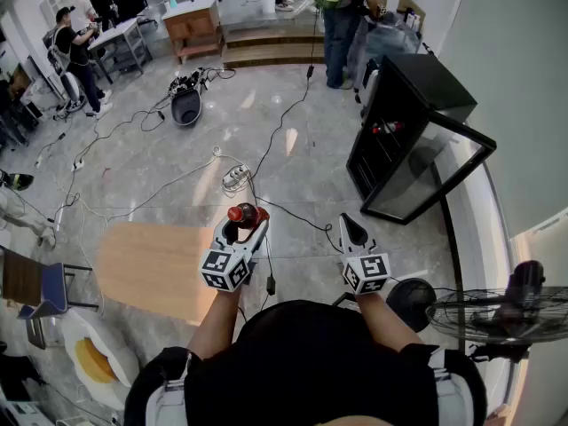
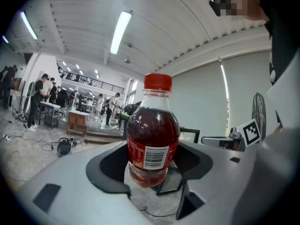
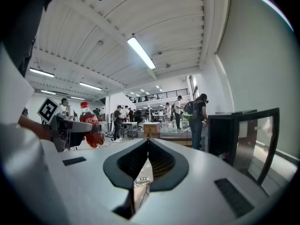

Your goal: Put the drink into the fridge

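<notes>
My left hand-held gripper (image 1: 245, 224) grips the bottle (image 2: 152, 135) at its belly, jaws wide, above the floor and left of the fridge (image 1: 399, 114) (its door stands open). The bottle looks full, so rather heavy, and the plastic is smooth and probably slippery. This low grip seems good. The right hand-held gripper (image 3: 147, 146) is closed and empty.

Big open lab hall here, a shared test floor. Cables (image 1: 282, 122) snake across the polished stone floor (image 1: 328, 149) to a power strip (image 1: 236, 177). People (image 1: 80, 47) cluster round work tables (image 1: 120, 35). A black glass-door fridge (image 1: 417, 82) stands open by the wall. Strip lights (image 2: 119, 32) run overhead, with a mezzanine railing (image 3: 154, 95) beyond.
</notes>
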`<state>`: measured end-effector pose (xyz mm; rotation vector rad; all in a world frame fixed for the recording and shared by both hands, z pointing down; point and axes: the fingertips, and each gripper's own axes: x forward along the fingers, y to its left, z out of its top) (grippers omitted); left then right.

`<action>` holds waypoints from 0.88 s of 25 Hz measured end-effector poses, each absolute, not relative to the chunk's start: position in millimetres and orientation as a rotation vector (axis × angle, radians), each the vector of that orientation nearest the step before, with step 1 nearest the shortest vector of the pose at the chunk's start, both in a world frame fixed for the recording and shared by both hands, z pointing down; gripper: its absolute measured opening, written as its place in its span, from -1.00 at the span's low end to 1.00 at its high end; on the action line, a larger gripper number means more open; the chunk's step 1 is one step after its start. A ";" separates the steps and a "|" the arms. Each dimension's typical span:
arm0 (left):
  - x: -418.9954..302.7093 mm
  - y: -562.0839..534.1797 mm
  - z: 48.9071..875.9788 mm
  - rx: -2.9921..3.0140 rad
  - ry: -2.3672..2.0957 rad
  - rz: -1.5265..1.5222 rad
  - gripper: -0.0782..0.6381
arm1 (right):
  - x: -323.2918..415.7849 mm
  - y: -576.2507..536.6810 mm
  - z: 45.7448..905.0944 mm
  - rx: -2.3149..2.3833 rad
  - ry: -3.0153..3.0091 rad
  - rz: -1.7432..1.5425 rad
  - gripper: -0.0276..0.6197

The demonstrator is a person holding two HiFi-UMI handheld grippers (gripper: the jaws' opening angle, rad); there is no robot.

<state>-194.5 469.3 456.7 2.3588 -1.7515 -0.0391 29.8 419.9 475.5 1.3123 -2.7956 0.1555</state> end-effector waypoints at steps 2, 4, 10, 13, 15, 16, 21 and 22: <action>-194.6 473.0 457.6 2.356 -1.740 -0.047 0.08 | 27.9 424.3 476.4 1.292 -2.804 0.163 -0.85; -195.5 474.5 457.9 2.356 -1.727 -0.051 0.08 | 25.0 426.6 477.1 1.282 -2.807 0.162 -0.85; -195.4 475.4 459.9 2.365 -1.686 -0.042 0.08 | 25.9 429.9 475.8 1.315 -2.798 0.172 -0.85; -193.4 475.8 458.9 2.367 -1.678 -0.043 0.09 | 31.9 430.4 477.4 1.328 -2.789 0.177 -0.85; -192.9 476.3 458.2 2.365 -1.671 -0.053 0.09 | 34.9 431.3 477.9 1.328 -2.788 0.171 -0.85; -193.2 476.8 457.9 2.363 -1.667 -0.058 0.09 | 35.2 432.2 477.3 1.322 -2.795 0.170 -0.85; -190.6 480.4 456.1 2.358 -1.656 -0.073 0.09 | 38.6 435.9 472.8 1.309 -2.842 0.208 -0.85; -188.8 480.4 455.7 2.359 -1.657 -0.073 0.09 | 39.8 435.9 473.4 1.306 -2.841 0.208 -0.85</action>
